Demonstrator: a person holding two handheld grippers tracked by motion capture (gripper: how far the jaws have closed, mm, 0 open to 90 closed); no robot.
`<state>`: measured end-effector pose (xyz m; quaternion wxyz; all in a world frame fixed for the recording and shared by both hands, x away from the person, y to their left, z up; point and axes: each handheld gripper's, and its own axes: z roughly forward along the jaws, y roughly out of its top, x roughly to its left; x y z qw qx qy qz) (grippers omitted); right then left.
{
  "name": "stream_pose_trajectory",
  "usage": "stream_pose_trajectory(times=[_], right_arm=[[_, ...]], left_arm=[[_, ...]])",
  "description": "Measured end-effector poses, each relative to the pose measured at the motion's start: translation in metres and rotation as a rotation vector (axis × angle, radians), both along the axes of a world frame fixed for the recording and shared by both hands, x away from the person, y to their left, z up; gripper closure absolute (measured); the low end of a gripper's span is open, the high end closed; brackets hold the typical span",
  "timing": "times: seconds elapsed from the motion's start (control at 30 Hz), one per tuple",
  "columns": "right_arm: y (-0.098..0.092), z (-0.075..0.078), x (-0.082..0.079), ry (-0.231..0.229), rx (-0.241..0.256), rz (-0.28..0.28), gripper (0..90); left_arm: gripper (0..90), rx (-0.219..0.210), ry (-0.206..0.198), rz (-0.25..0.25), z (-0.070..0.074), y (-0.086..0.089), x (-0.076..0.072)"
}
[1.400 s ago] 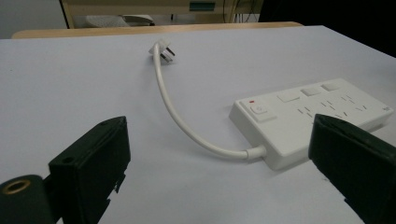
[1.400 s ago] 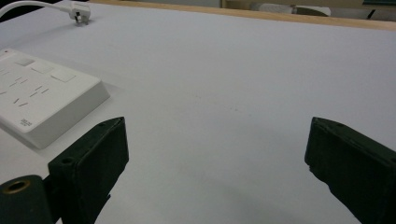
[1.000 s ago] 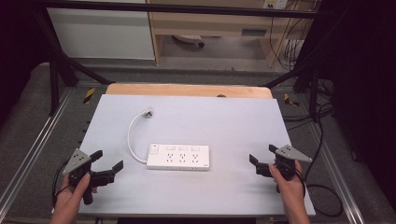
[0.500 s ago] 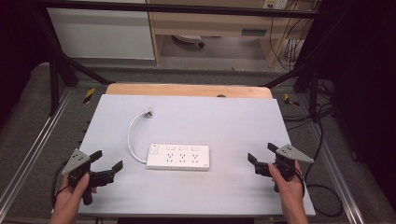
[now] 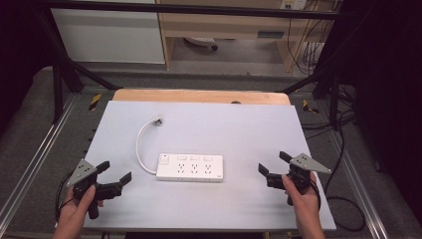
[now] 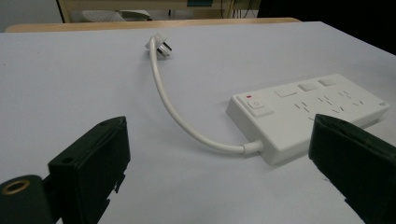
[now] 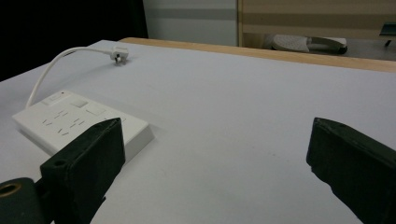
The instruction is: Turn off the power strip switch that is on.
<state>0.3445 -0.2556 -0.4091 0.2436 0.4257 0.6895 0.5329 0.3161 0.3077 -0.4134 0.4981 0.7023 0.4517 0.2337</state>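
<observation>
Now — power strip (image 5: 190, 167) between left claw (image 5: 113, 175) | right claw (image 5: 274, 165) — untouched

No lettering, brand, number or sign is legible anywhere, not even on the white power strip (image 5: 190, 167) at centre frame.

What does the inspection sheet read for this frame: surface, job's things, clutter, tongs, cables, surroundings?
Surface: white table, flat, with a wooden edge at the far side.
Job's things: white power strip lying flat near the middle, switch end toward the left tongs; nothing plugged into it.
Clutter: nothing seen.
Tongs: left tongs open, apart from the strip, holding nothing; right tongs open, apart from the strip, holding nothing.
Cables: the strip's short white cord curves away to its plug, which lies loose on the table.
Surroundings: metal frame rails beside the table, grey floor, wooden shelving beyond.
</observation>
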Motion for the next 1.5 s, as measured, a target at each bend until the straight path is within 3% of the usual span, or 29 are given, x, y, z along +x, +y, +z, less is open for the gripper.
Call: stream_pose_trajectory(times=[0.4, 0.53, 0.97, 1.07, 1.5], right_arm=[[0.020, 0.008, -0.002, -0.002, -0.029, 0.035, 4.7], [0.026, 0.009, -0.002, -0.003, -0.027, 0.077, 7.6], [0.040, 0.013, 0.002, -0.010, -0.060, 0.103, 4.9], [0.050, 0.018, 0.007, -0.018, -0.079, 0.112, 4.9], [0.076, 0.044, 0.034, -0.053, -0.073, 0.172, 4.8]], left_arm=[[5.3, -0.001, -0.001, 0.002, 0.000, 0.001, 0.000], [5.3, -0.004, 0.003, 0.012, 0.000, 0.002, 0.000], [5.1, -0.006, 0.002, 0.012, 0.000, 0.003, 0.000], [5.0, 0.006, 0.003, 0.002, -0.001, -0.001, 0.000], [5.0, 0.010, 0.006, 0.010, -0.001, 0.000, 0.000]])
